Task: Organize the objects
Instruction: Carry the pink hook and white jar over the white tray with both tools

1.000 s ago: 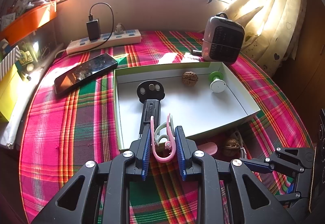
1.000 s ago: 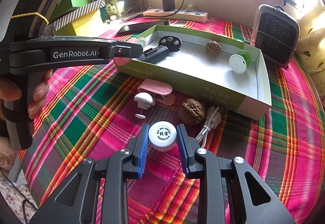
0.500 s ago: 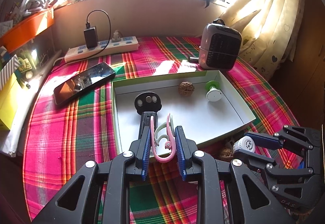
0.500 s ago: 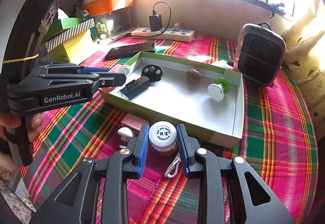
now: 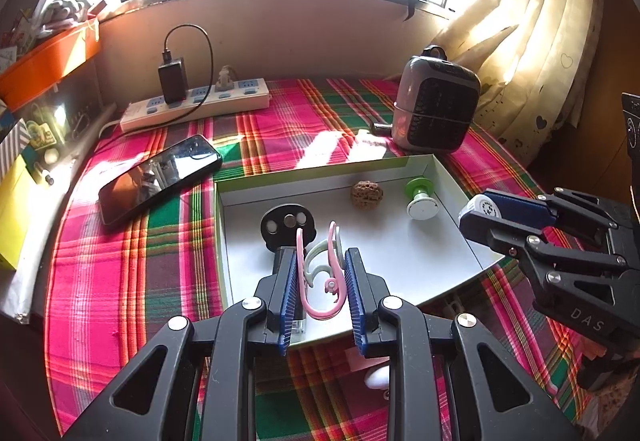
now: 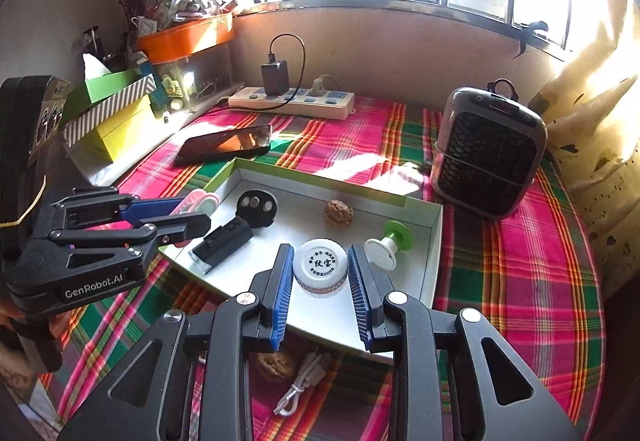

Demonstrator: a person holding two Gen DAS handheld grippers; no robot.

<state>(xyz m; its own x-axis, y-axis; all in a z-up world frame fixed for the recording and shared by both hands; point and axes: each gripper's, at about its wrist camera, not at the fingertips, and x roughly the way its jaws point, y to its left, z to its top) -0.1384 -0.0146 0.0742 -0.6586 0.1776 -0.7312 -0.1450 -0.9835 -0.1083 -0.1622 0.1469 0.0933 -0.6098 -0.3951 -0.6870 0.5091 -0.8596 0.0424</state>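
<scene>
The left tongs [image 5: 320, 285] pinch a pair of pink and pale green hooks [image 5: 320, 273], holding them up over the near left part of the shallow white box [image 5: 460, 197] that sits on the plaid-covered surface [image 5: 120, 261]. The right tongs [image 6: 319, 273] pinch a small white jar [image 6: 319, 269] by its sides, its printed lid facing up, above the box's near edge. Inside the box lie a black handled tool with a round head [image 6: 244, 221], a walnut [image 6: 338, 212] toward the far wall, and a green and white spool-like piece [image 6: 390, 245] at the right. On the cloth in front of the box, seen between the right tongs' arms, rest another walnut [image 6: 276, 365] and a coiled white cable [image 6: 304, 381]. A pink item and something white, perhaps a knob, peek out under the left tongs. A phone [image 5: 158, 177], a power strip [image 5: 196, 105] and a small heater [image 5: 436, 113] stand beyond the box.
</scene>
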